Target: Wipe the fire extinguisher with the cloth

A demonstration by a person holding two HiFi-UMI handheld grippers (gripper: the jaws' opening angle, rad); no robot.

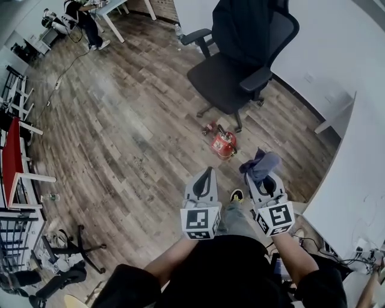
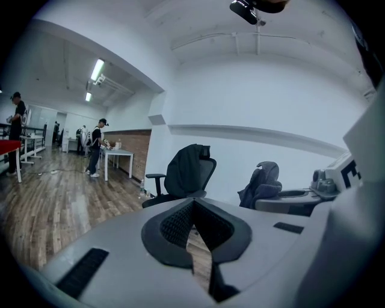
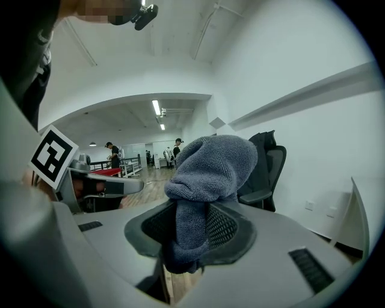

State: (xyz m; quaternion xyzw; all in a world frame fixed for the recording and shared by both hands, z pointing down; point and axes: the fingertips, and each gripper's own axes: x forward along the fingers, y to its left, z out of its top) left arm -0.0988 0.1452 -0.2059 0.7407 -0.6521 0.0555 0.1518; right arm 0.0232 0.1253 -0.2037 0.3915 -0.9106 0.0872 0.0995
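Note:
A small red fire extinguisher [image 1: 224,144] stands on the wood floor just in front of the office chair. My right gripper [image 1: 260,176] is shut on a grey-blue cloth [image 1: 260,164], held up above the floor to the right of the extinguisher. In the right gripper view the cloth [image 3: 204,180] bulges out from between the jaws. My left gripper [image 1: 205,175] hovers beside it, left of the cloth, its jaws together with nothing in them; the left gripper view shows the closed jaws [image 2: 194,228].
A black office chair [image 1: 240,54] with a dark jacket over its back stands behind the extinguisher. A white wall [image 1: 355,78] runs along the right. A red-topped table [image 1: 12,159] is at the far left. People stand at a white desk [image 1: 111,7] far off.

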